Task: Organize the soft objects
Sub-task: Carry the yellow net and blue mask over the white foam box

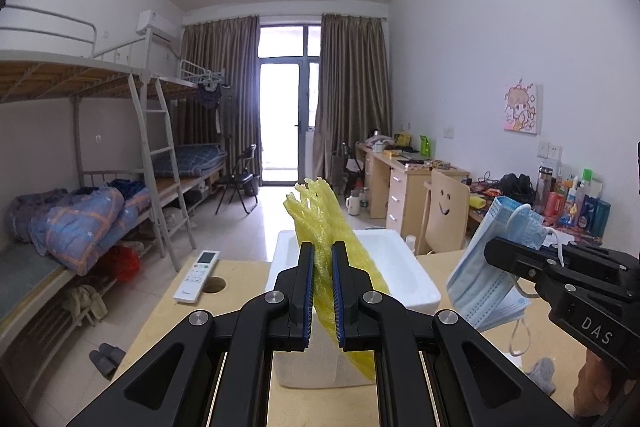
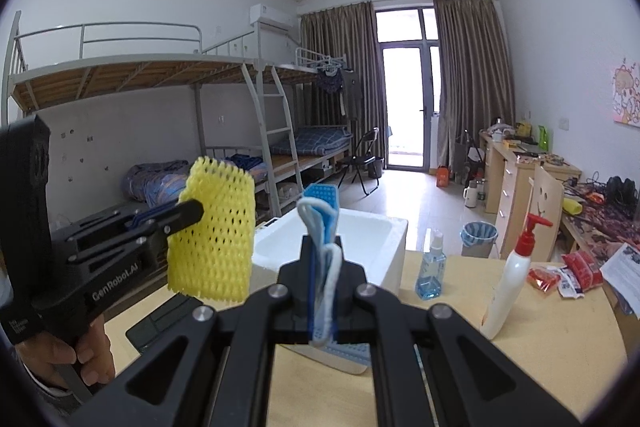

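Foam net (image 1: 320,247) clamped in left tool (image 1: 322,283); mask (image 2: 322,267) in right tool (image 2: 322,291).

Ahead of both grippers the white foam box (image 1: 404,267) stands open-topped, its cavity unobstructed from above. Left of the left gripper (image 1: 322,291), the remote control (image 1: 198,277) and a round hole (image 1: 216,284) interrupt the tabletop (image 1: 240,311). Right of the right gripper (image 2: 324,287), the blue spray bottle (image 2: 432,273) and red-pump lotion bottle (image 2: 510,279) stand upright, with bare table between them.
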`<state>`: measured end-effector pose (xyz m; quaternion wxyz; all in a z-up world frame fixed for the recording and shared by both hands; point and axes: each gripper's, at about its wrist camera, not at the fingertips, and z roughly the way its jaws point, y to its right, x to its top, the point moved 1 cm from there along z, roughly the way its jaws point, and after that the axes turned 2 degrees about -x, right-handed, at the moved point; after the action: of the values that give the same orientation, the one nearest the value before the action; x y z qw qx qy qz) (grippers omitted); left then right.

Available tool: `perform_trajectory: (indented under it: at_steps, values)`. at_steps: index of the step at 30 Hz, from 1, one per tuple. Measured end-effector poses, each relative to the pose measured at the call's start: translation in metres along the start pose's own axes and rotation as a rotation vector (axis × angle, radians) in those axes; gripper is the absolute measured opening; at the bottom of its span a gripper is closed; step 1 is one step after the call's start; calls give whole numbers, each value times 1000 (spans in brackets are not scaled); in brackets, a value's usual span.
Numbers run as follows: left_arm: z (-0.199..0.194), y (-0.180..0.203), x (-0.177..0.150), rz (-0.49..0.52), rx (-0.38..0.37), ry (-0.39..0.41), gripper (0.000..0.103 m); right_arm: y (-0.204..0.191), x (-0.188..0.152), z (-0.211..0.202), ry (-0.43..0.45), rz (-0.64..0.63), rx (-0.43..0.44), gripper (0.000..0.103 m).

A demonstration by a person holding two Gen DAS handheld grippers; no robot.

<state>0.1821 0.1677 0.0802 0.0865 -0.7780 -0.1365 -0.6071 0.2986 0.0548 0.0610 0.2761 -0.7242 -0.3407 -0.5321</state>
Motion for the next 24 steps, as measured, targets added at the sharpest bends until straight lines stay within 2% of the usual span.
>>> perform_trajectory:
  at_steps: [5, 11, 17, 24]
  values:
    - [14, -2, 8, 10, -17, -1, 9, -3, 10, 6, 19, -19, -2, 8]
    - [30, -3, 15, 19, -3, 13, 9, -3, 21, 18, 31, -41, 1, 8]
    - [56, -4, 19, 20, -3, -22, 9, 5, 30, 42, 20, -37, 9, 8]
    - [77, -9, 23, 13, -21, -26, 9, 9, 29, 63, 10, -43, 1, 8]
